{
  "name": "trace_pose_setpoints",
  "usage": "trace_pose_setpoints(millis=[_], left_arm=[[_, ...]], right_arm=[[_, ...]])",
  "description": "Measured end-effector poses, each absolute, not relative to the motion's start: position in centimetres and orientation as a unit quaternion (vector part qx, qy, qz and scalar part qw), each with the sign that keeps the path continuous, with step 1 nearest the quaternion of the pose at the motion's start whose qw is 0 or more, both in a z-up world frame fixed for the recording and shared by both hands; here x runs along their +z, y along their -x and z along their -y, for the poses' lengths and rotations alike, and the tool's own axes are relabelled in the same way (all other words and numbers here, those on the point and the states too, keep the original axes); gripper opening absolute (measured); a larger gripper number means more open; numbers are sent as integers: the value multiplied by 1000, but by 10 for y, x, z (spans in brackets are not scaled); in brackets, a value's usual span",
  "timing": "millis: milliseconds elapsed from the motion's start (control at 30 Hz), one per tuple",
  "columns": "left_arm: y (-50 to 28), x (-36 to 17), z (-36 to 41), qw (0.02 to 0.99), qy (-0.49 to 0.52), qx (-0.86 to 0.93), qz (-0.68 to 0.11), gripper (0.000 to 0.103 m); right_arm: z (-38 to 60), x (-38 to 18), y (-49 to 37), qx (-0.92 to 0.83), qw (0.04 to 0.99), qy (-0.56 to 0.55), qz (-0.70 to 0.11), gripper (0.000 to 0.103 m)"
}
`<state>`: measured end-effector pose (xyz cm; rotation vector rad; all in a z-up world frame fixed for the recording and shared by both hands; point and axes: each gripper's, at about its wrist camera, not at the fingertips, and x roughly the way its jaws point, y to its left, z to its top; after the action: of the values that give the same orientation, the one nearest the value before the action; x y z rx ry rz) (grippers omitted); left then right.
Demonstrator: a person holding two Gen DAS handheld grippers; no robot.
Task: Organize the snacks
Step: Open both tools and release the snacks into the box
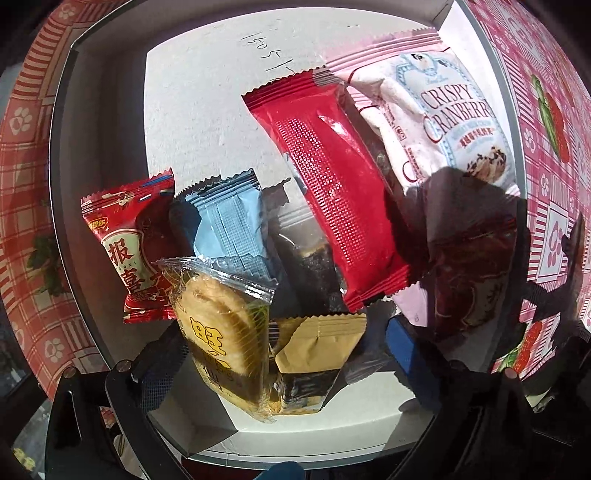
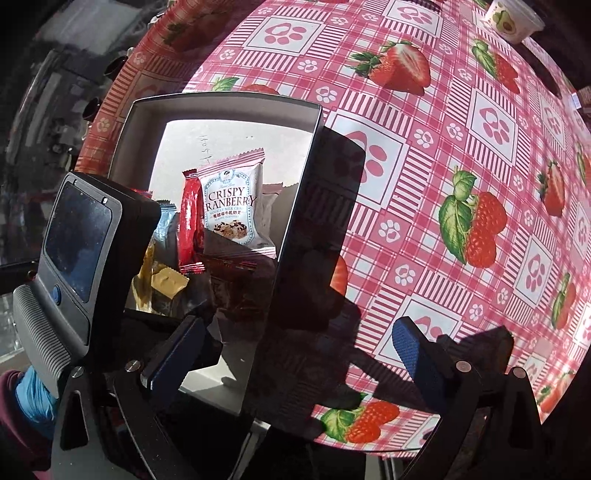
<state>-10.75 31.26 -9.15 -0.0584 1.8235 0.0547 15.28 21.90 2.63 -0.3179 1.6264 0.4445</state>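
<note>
An open grey box (image 1: pixel 62 184) with a white floor holds several snack packs: a long red pack (image 1: pixel 332 184), a white Crispy Cranberry pack (image 1: pixel 443 114), a small red packet (image 1: pixel 129 240), a light blue one (image 1: pixel 232 229), a clear rice-cracker pack (image 1: pixel 221 332) and a gold packet (image 1: pixel 317 347). My left gripper (image 1: pixel 280 362) hangs open inside the box, fingers either side of the cracker pack and gold packet, not pressing them. My right gripper (image 2: pixel 295 354) is open and empty, straddling the box's right wall (image 2: pixel 295 240). The Crispy Cranberry pack (image 2: pixel 232 206) leans upright there.
The box sits on a pink strawberry-and-paw tablecloth (image 2: pixel 443 147). A small cup with an avocado picture (image 2: pixel 513 18) stands at the far right corner. The left gripper's body (image 2: pixel 85 240) and a blue-gloved hand (image 2: pixel 33 398) fill the right wrist view's left side.
</note>
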Motion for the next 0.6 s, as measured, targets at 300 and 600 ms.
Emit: trace_pose_setpoints(millis=[300,600], left_arm=[[83,-111,-312,590,35,29,-806,103],[97,-72,-318,658,52,17,-751,103]], right_arm=[[-212,43,-144,200,656,144,-713,102],[-204,52,-146,201,659,143,-710,102]])
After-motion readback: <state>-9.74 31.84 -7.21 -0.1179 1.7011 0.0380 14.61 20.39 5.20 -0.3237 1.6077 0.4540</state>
